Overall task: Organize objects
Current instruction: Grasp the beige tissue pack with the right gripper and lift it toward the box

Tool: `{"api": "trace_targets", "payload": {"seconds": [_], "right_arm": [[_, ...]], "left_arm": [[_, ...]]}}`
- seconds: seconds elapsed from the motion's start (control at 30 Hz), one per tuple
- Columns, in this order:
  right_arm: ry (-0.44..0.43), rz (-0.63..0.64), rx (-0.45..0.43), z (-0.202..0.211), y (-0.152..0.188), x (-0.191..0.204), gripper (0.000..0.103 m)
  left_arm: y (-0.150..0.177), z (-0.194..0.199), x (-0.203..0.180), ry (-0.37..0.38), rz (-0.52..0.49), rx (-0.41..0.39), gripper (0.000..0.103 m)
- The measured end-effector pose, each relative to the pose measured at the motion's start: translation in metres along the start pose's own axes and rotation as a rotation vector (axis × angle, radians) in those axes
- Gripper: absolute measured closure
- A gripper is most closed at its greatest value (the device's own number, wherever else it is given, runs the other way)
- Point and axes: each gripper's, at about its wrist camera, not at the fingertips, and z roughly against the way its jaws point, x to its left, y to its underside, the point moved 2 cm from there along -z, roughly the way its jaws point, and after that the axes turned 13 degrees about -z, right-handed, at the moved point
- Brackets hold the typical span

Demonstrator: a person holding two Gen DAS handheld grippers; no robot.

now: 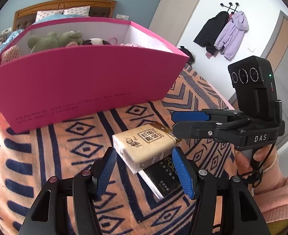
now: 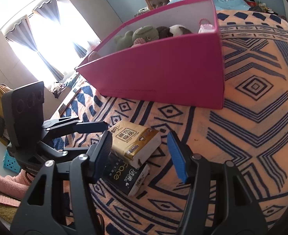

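Observation:
A beige tissue pack (image 1: 144,146) lies tilted on top of a black tissue pack (image 1: 161,178) on the patterned bedspread. My left gripper (image 1: 144,168) is open, its blue fingers on either side of the two packs. My right gripper (image 1: 173,121) comes in from the right, level with the beige pack's far end. In the right wrist view the right gripper (image 2: 140,152) is open around the beige pack (image 2: 134,143) and the black pack (image 2: 126,176); the left gripper (image 2: 97,127) shows at the left. A pink box (image 1: 81,82) stands behind.
The pink box (image 2: 163,74) holds a green plush frog (image 1: 54,41), other soft toys and pink items. The orange and navy bedspread (image 2: 251,117) stretches to the right. Coats (image 1: 222,35) hang on the wall. A window with curtains (image 2: 36,39) is at the left.

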Motion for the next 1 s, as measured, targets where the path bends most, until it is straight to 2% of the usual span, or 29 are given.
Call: {"api": "trace_targets", "payload": {"seconds": [0.23, 0.3, 0.5, 1.0], "right_arm": [[-0.012, -0.007, 0.026, -0.007, 0.002, -0.001, 0.043], [-0.010, -0.012, 0.032, -0.008, 0.002, -0.002, 0.043], [-0.030, -0.033, 0.060, -0.013, 0.002, -0.006, 0.057], [-0.001, 0.005, 0.023, -0.002, 0.002, -0.001, 0.058]], "left_arm": [[0.003, -0.005, 0.000, 0.031, 0.022, 0.007, 0.042], [0.003, -0.006, 0.001, 0.031, 0.023, 0.013, 0.046], [0.003, -0.006, -0.001, 0.043, 0.023, 0.009, 0.051], [-0.006, 0.004, -0.009, 0.047, -0.012, -0.031, 0.051]]}}
